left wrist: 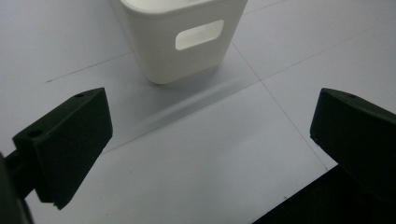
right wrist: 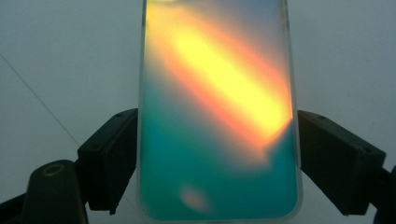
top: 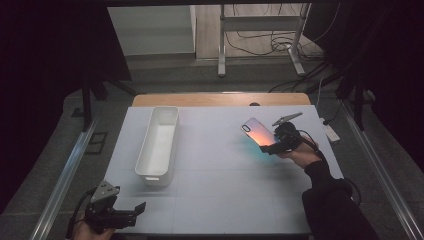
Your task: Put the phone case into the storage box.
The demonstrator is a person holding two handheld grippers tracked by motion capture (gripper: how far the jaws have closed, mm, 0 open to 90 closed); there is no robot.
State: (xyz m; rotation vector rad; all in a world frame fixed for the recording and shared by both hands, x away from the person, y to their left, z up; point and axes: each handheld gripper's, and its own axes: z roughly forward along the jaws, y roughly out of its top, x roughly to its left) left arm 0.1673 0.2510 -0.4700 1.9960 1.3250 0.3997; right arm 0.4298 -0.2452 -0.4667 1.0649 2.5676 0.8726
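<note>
pale table (top: pixel 225 165), white bin (top: pixel 159 145), grey floor (top: pixel 165 75) behind.

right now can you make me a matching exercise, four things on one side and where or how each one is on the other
Things:
1. phone case
2. white bin
3. left tool
4. table

States:
A. open, holding nothing, at the table's near left corner
B. pale surface under everything
C. clamped by its long edges in the right tool
D. standing on the table's left half, nothing visible inside

Pairs: 1-C, 2-D, 3-A, 4-B
</note>
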